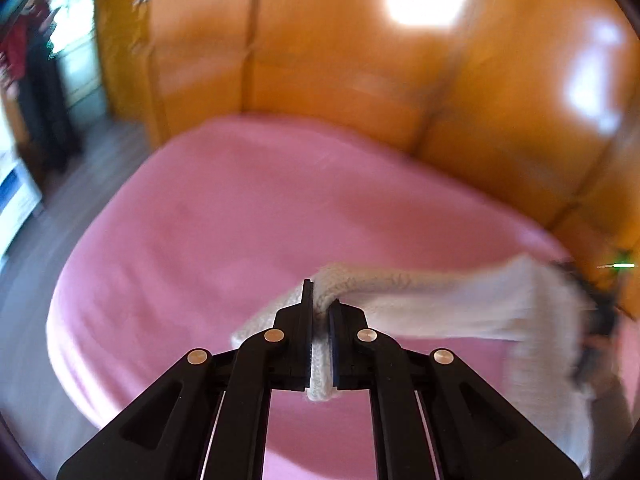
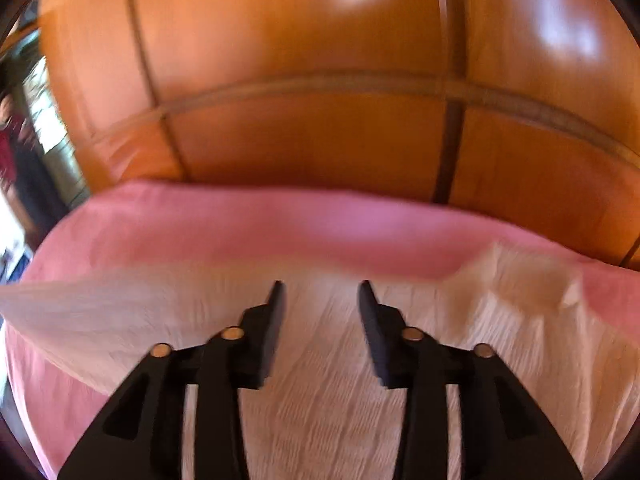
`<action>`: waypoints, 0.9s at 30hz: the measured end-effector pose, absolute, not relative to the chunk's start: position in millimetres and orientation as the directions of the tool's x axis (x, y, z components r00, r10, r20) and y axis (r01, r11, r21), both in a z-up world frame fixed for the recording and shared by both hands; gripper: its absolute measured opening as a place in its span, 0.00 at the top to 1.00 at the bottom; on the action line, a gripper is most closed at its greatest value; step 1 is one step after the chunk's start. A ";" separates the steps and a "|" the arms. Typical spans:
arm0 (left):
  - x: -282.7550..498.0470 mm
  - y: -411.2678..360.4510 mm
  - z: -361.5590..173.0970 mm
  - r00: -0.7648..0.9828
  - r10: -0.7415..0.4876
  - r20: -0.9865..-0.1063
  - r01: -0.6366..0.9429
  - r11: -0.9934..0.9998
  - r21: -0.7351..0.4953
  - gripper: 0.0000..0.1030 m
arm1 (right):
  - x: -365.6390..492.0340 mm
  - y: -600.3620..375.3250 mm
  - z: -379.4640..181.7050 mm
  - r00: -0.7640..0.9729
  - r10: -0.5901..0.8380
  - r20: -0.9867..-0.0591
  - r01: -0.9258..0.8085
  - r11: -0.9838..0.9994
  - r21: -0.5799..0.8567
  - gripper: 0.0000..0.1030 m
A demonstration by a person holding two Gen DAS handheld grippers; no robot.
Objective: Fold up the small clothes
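Note:
A white ribbed garment [image 1: 460, 304] hangs stretched above a pink bed sheet [image 1: 224, 220]. My left gripper [image 1: 320, 300] is shut on a bunched edge of the garment, which runs off to the right toward the blurred right gripper [image 1: 596, 320]. In the right wrist view the garment [image 2: 320, 380] spreads under and in front of my right gripper [image 2: 322, 286], whose jaws stand wide apart with nothing between them. The garment's left part [image 2: 80, 308] lifts off to the left.
The pink sheet [image 2: 280, 232] covers the bed. A glossy orange wooden wardrobe [image 1: 340, 60] stands right behind the bed; it also shows in the right wrist view [image 2: 320, 100]. Floor and a person in red [image 1: 24, 52] are at far left.

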State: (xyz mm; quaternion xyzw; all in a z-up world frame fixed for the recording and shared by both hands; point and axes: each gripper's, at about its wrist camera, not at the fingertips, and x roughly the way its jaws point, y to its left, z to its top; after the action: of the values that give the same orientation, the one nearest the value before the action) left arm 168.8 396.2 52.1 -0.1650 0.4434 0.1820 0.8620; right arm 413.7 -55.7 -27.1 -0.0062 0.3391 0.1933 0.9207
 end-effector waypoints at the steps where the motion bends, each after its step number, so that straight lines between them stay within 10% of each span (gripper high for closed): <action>1: 176.3 407.1 35.4 0.492 0.206 -0.846 -0.520 0.849 -0.095 0.94 | 408.3 -60.3 -26.7 0.698 0.355 -0.622 -0.363 0.924 0.119 0.49; 4: 181.1 429.6 11.1 0.405 0.328 -0.853 -0.621 0.784 0.006 0.93 | 378.2 -74.5 -32.8 0.702 0.346 -0.623 -0.395 0.917 0.064 0.37; 11: 144.3 441.2 -13.0 0.392 0.359 -0.847 -0.698 0.716 -0.020 0.39 | 288.8 -103.7 -61.7 0.629 0.343 -0.697 -0.470 0.883 0.011 0.25; 21: 148.3 453.2 -51.1 0.509 0.252 -0.823 -0.672 0.714 -0.197 0.30 | 211.5 -109.8 -90.9 0.576 0.350 -0.738 -0.425 0.900 0.095 0.20; 24: 157.9 452.2 -59.4 0.504 0.267 -0.822 -0.670 0.722 -0.176 0.56 | 201.4 -115.5 -94.8 0.575 0.346 -0.741 -0.397 0.910 0.117 0.19; 25: 159.2 450.1 -57.4 0.527 0.236 -0.816 -0.647 0.734 -0.205 0.94 | 197.1 -115.7 -96.1 0.578 0.338 -0.743 -0.394 0.913 0.109 0.19; 27: 154.3 447.4 -44.6 0.566 0.198 -0.800 -0.635 0.723 -0.271 0.96 | 193.0 -114.1 -96.2 0.591 0.320 -0.741 -0.394 0.915 0.081 0.19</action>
State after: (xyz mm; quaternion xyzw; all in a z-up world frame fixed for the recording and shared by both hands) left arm 154.3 447.4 -44.6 -0.2773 0.3942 0.2478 0.8404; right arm 193.0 -114.1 -96.2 -0.0458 0.4054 0.2006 0.8907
